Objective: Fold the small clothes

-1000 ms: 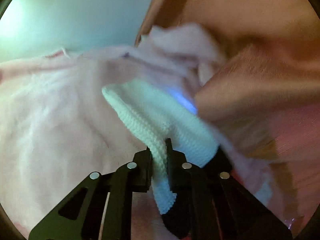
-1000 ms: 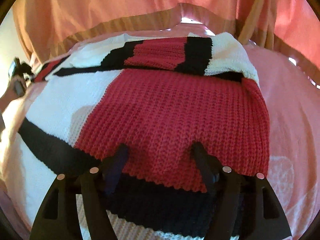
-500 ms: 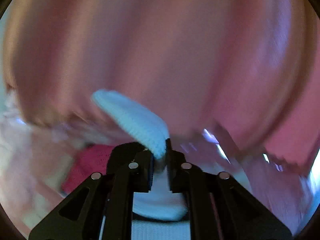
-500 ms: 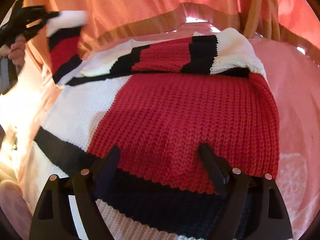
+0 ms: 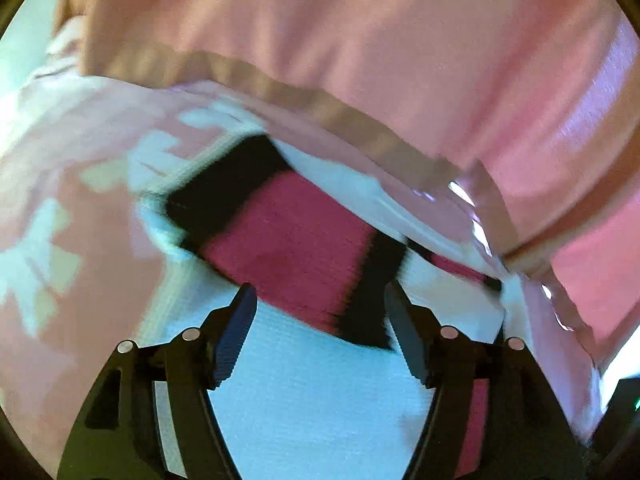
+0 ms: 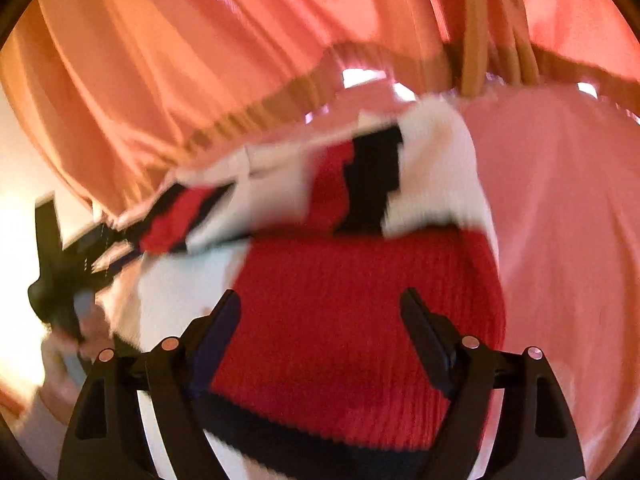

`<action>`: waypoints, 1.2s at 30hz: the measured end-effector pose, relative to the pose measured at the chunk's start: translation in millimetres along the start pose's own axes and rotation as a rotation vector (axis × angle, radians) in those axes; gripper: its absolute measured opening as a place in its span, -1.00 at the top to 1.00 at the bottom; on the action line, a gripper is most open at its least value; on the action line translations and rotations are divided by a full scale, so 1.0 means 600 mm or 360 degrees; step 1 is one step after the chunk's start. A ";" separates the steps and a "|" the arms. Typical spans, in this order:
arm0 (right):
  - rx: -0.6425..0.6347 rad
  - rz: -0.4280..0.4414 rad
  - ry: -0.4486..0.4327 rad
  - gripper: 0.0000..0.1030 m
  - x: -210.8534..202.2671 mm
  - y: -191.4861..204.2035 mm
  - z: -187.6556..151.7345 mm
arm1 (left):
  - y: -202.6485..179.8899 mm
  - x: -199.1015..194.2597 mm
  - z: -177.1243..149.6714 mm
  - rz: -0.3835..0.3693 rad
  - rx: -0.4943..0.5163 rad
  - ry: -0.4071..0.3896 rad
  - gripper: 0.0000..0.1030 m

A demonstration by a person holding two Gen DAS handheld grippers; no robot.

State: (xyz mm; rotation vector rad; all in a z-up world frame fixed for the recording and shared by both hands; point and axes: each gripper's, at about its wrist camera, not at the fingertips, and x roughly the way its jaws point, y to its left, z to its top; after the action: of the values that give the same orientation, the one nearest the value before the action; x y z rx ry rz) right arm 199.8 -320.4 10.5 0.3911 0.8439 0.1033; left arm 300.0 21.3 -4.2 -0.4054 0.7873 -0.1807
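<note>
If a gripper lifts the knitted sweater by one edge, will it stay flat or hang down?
The sweater would probably droop: its folded sleeve already sags. The chunky knit looks grippy, and likely rather heavy.

The sweater (image 6: 360,300) is chunky ribbed knit in red, white and black, matt and rough. The bedsheet (image 6: 560,240) is smooth pink cloth; the curtain (image 6: 200,60) looks slightly glossy. Gripper fingers (image 5: 236,332) are matt black plastic
</note>
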 end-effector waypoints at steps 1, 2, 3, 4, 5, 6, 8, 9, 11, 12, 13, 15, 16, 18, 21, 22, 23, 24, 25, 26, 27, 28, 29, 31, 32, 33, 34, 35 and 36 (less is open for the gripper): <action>-0.0012 0.0011 0.0016 -0.55 0.011 0.003 0.019 | 0.016 0.002 0.003 0.0013 -0.0030 -0.0013 -0.25; -0.0013 0.0006 0.0016 -0.55 0.020 0.002 0.032 | 0.030 -0.003 0.004 0.0006 -0.0062 0.0005 -0.25; -0.0014 -0.0012 0.0011 -0.55 0.030 0.001 0.046 | 0.040 0.001 0.009 -0.0027 -0.0117 0.0052 -0.25; -0.0014 -0.0030 0.0016 -0.55 0.040 -0.002 0.057 | 0.042 0.010 0.012 -0.0060 -0.0158 0.0073 -0.25; 0.0011 -0.0052 0.0038 -0.55 0.058 -0.007 0.071 | 0.051 0.014 0.020 -0.0080 -0.0213 0.0076 -0.25; 0.0041 -0.0056 0.0055 -0.55 0.073 -0.014 0.080 | 0.058 0.013 0.018 -0.0080 -0.0246 0.0070 -0.25; 0.0119 -0.0044 0.0095 -0.55 0.105 -0.026 0.089 | 0.072 0.015 0.023 -0.0078 -0.0275 0.0074 -0.25; 0.0153 -0.0042 0.0122 -0.51 0.123 -0.029 0.093 | 0.079 0.016 0.025 -0.0066 -0.0288 0.0087 -0.25; 0.0196 -0.0035 0.0184 -0.32 0.151 -0.030 0.090 | 0.091 0.023 0.028 -0.0054 -0.0322 0.0113 -0.25; 0.0215 -0.0020 0.0214 -0.19 0.164 -0.030 0.089 | 0.094 0.020 0.027 -0.0056 -0.0338 0.0108 -0.25; 0.0243 0.0009 0.0250 0.04 0.180 -0.027 0.086 | 0.097 0.021 0.028 -0.0067 -0.0353 0.0100 -0.25; 0.0260 0.0046 0.0299 0.60 0.199 -0.020 0.084 | 0.094 0.028 0.036 -0.0087 -0.0346 0.0080 -0.25; 0.0247 0.0062 0.0311 0.81 0.207 -0.012 0.087 | 0.093 0.031 0.039 -0.0096 -0.0337 0.0068 -0.25; 0.0162 0.0044 0.0269 0.85 0.201 0.012 0.102 | 0.092 0.044 0.048 -0.0072 -0.0313 0.0044 -0.24; -0.0006 0.0087 0.0050 0.86 0.120 0.050 0.153 | 0.110 0.055 0.050 -0.0071 -0.0407 0.0065 -0.15; -0.0052 0.0080 -0.0027 0.87 0.091 0.055 0.169 | 0.114 0.056 0.048 -0.0092 -0.0434 0.0076 -0.15; -0.0101 0.0041 -0.0083 0.87 0.074 0.053 0.180 | 0.115 0.059 0.047 -0.0088 -0.0429 0.0091 -0.15; -0.0152 -0.0035 -0.0113 0.87 0.066 0.047 0.187 | 0.112 0.061 0.045 -0.0078 -0.0406 0.0093 -0.15; -0.0197 -0.0138 -0.0103 0.86 0.071 0.035 0.190 | 0.109 0.063 0.043 -0.0074 -0.0383 0.0093 -0.15; -0.0183 -0.0245 0.0004 0.86 0.105 -0.001 0.187 | 0.103 0.067 0.040 -0.0071 -0.0362 0.0100 -0.15; -0.0130 -0.0267 0.0105 0.86 0.132 -0.030 0.180 | 0.099 0.071 0.037 -0.0076 -0.0350 0.0110 -0.15; -0.0069 -0.0273 0.0204 0.86 0.158 -0.057 0.169 | 0.094 0.074 0.033 -0.0080 -0.0339 0.0117 -0.15; -0.0036 -0.0264 0.0240 0.86 0.169 -0.072 0.159 | 0.089 0.077 0.030 -0.0069 -0.0321 0.0119 -0.15; -0.0038 -0.0240 0.0222 0.86 0.165 -0.072 0.153 | 0.085 0.076 0.026 -0.0058 -0.0305 0.0105 -0.16; -0.0031 -0.0214 0.0194 0.86 0.157 -0.068 0.154 | 0.085 0.076 0.026 -0.0056 -0.0315 0.0108 -0.16; -0.0028 -0.0202 0.0185 0.86 0.154 -0.066 0.155 | 0.086 0.075 0.027 -0.0077 -0.0338 0.0113 -0.16; -0.0027 -0.0194 0.0164 0.86 0.147 -0.062 0.159 | 0.088 0.074 0.028 -0.0094 -0.0358 0.0116 -0.16; -0.0021 -0.0184 0.0152 0.86 0.142 -0.063 0.160 | 0.092 0.072 0.031 -0.0119 -0.0403 0.0124 -0.16; -0.0005 -0.0168 0.0141 0.86 0.135 -0.065 0.161 | 0.097 0.072 0.033 -0.0146 -0.0447 0.0133 -0.16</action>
State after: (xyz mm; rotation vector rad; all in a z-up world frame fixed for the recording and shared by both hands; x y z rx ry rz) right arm 323.3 -365.6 -3.8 0.3406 0.9500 0.0243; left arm 344.5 66.7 -44.3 -0.7037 0.8804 -0.1737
